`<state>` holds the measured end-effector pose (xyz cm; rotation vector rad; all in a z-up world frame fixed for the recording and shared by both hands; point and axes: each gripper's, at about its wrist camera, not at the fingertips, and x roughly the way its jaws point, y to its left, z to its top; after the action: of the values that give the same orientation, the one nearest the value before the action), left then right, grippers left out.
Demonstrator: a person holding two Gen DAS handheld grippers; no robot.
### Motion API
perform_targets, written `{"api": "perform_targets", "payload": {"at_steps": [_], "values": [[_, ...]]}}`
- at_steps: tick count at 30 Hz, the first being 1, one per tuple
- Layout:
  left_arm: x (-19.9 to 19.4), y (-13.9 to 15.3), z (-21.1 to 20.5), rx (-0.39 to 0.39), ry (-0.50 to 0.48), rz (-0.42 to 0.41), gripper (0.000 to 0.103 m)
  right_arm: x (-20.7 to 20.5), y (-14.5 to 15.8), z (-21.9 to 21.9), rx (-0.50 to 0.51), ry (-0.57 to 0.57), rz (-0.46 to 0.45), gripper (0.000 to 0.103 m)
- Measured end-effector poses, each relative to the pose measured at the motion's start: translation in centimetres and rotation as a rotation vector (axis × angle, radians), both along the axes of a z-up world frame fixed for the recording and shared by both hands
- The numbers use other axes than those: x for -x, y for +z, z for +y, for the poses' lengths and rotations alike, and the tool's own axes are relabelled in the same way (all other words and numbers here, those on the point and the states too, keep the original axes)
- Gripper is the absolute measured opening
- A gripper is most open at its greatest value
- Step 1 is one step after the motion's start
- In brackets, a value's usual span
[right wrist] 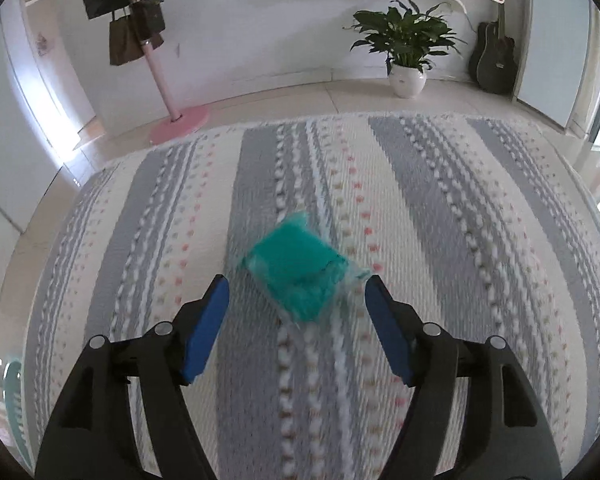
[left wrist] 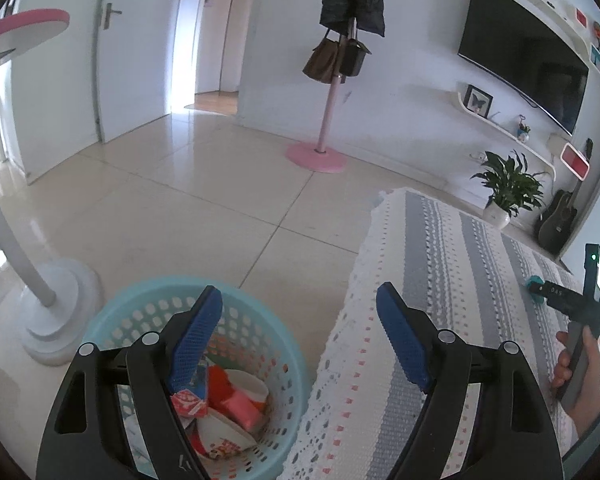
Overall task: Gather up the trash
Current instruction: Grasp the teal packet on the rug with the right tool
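Right gripper [right wrist: 296,308] jaws wide, holding nothing. Teal wrapper [right wrist: 298,270] lies flat on the striped cloth [right wrist: 440,200] covering the tabletop, just ahead of the jaws and roughly centred between them. Its near corner dips into the gap between the blue pads [right wrist: 204,332]; its clear crinkled edge comes very close to the right pad tip, contact cannot be told because the frame is motion-blurred. Left pad is clearly apart from the wrapper.

Left gripper [left wrist: 300,320] jaws also wide, nothing held. It hangs over the tabletop's edge: left jaw sits over the light blue basket [left wrist: 148,300] on the floor, right jaw over the cloth. Basket lies below and to the left of the jaw gap, and already holds trash [left wrist: 220,404]: red and white paper cups and a red printed carton, piled just below the left pad. From the left wrist view the teal wrapper [left wrist: 535,281] shows far off to the right of the jaws, mostly hidden behind the right gripper's body [left wrist: 580,308], which the person's hand [left wrist: 580,376] grips by its handle.

Ahead of the jaws, well apart: pink coat stand [left wrist: 328,120] with bags, potted plant [right wrist: 406,40], guitar [right wrist: 494,56], wall TV [left wrist: 528,56]. White curved stand [left wrist: 40,304] is on the floor left of the basket.
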<state>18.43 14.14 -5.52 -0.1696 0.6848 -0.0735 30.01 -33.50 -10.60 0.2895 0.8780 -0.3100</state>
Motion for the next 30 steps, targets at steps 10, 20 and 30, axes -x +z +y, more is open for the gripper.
{"api": "perform_targets", "payload": {"at_steps": [10, 20, 30], "values": [[0.1, -0.4, -0.5, -0.008, -0.006, 0.026, 0.077, -1.5, -0.5, 0.4, 0.043, 0.035, 0.038, 0.046], [0.3, -0.2, -0.4, 0.002, 0.007, 0.020, 0.077, 0.2, 0.8, 1.4, 0.039, 0.049, -0.039, 0.038], [2.4, 3.3, 3.5, 0.001, 0.112, -0.051, 0.077, 4.4, 8.8, 13.8, -0.004, 0.304, -0.203, 0.038]]}}
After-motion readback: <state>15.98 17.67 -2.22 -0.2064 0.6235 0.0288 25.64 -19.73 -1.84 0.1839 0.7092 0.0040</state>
